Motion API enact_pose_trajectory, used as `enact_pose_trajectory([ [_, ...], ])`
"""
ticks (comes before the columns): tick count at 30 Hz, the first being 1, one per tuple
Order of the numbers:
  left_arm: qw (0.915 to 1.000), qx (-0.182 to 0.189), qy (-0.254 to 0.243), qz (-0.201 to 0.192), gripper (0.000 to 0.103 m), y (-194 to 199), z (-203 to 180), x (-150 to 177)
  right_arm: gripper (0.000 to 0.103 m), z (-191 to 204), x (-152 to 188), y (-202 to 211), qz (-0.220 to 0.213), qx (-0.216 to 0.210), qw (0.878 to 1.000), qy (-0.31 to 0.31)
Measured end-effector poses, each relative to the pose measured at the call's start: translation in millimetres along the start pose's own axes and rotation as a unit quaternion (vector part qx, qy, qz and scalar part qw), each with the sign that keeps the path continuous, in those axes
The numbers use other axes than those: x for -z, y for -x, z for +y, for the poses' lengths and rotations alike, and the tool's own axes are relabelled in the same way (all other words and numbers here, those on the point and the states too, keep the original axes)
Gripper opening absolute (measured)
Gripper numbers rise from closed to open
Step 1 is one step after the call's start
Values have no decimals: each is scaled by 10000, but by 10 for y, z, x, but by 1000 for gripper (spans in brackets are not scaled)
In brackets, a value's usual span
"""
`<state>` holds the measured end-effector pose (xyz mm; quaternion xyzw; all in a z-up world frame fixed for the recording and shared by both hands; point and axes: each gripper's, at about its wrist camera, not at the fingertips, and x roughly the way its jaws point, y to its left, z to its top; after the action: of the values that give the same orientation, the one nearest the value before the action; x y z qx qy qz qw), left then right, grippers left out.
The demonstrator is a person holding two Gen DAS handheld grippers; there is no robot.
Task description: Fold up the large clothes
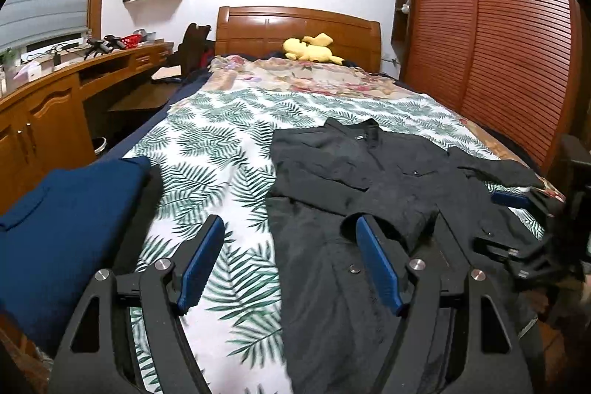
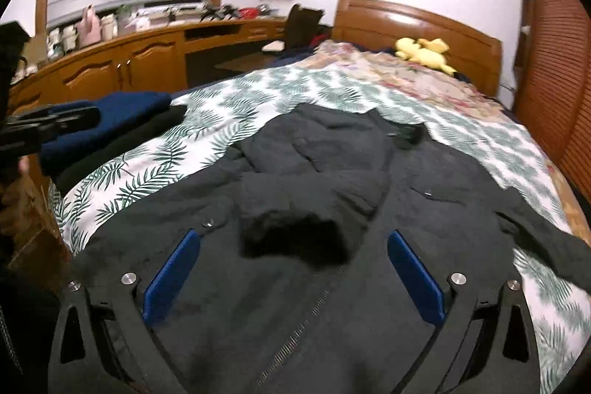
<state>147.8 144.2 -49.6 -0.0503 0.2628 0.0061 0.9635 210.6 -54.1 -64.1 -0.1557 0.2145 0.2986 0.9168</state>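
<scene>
A dark grey jacket (image 1: 369,180) lies front up on the leaf-print bed sheet (image 1: 221,143), one sleeve folded across its chest with the cuff (image 2: 295,239) near the zip. My left gripper (image 1: 290,220) hovers open over the jacket's left edge, one pad over the sheet and one over the cloth, nothing between them. My right gripper (image 2: 293,234) hangs open above the jacket (image 2: 295,301), its pads either side of the folded cuff and clear of it. Each gripper shows at the edge of the other's view: right gripper (image 1: 491,220), left gripper (image 2: 74,120).
A folded dark blue garment (image 1: 55,209) lies at the bed's near left corner. A yellow plush toy (image 1: 310,48) rests by the wooden headboard. A wooden desk with cabinets (image 1: 55,98) runs along the left, and a slatted wardrobe (image 1: 498,43) stands on the right.
</scene>
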Motion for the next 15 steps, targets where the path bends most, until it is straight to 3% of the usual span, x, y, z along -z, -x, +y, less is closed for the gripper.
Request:
enact_pose_trajectory([
  [9,9999,-92,28,-111,75,184,83,55,98,58,-276,-702,525,-347,9980,49],
  [15,10000,-48,54,-52,75,156,105,89,95,-60,-194,-1275,1461,-177,9889,195],
])
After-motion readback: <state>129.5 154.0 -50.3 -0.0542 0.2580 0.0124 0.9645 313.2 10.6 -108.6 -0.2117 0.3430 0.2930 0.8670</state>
